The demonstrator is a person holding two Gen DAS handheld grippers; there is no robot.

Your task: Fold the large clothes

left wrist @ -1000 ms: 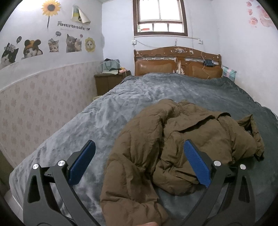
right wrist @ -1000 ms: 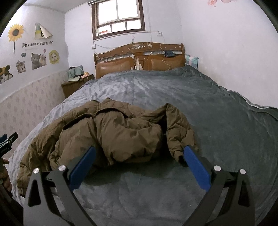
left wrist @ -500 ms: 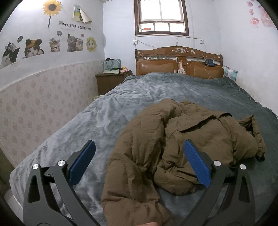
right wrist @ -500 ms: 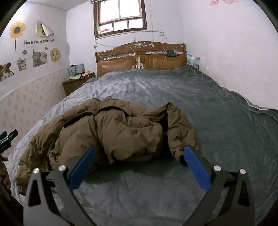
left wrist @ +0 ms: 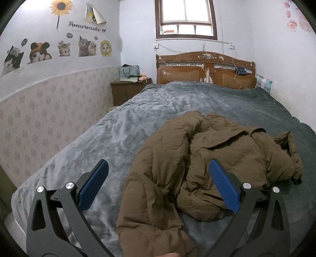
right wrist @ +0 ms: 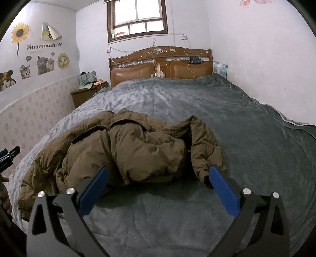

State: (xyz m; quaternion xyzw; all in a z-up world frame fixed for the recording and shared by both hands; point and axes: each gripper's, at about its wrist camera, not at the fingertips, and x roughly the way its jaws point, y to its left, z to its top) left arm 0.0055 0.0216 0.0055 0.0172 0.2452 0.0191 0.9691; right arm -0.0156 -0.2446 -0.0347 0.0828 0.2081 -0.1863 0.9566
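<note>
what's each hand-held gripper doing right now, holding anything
Left hand-held gripper: open, holding nothing.
Right hand-held gripper: open, holding nothing.

I see a small bedroom with pale walls. A window (left wrist: 185, 18) above the wooden headboard (left wrist: 205, 69) lets in daylight. A grey blanket (right wrist: 177, 98) covers the bed. Cat stickers (left wrist: 65, 48) and a sunflower sticker (left wrist: 58, 8) sit above patterned wallpaper (left wrist: 49, 110). A wooden nightstand (left wrist: 128, 90) stands in the corner.

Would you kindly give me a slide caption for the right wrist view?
Open right gripper hovers over a crumpled brown jacket on a grey bedspread.
</note>
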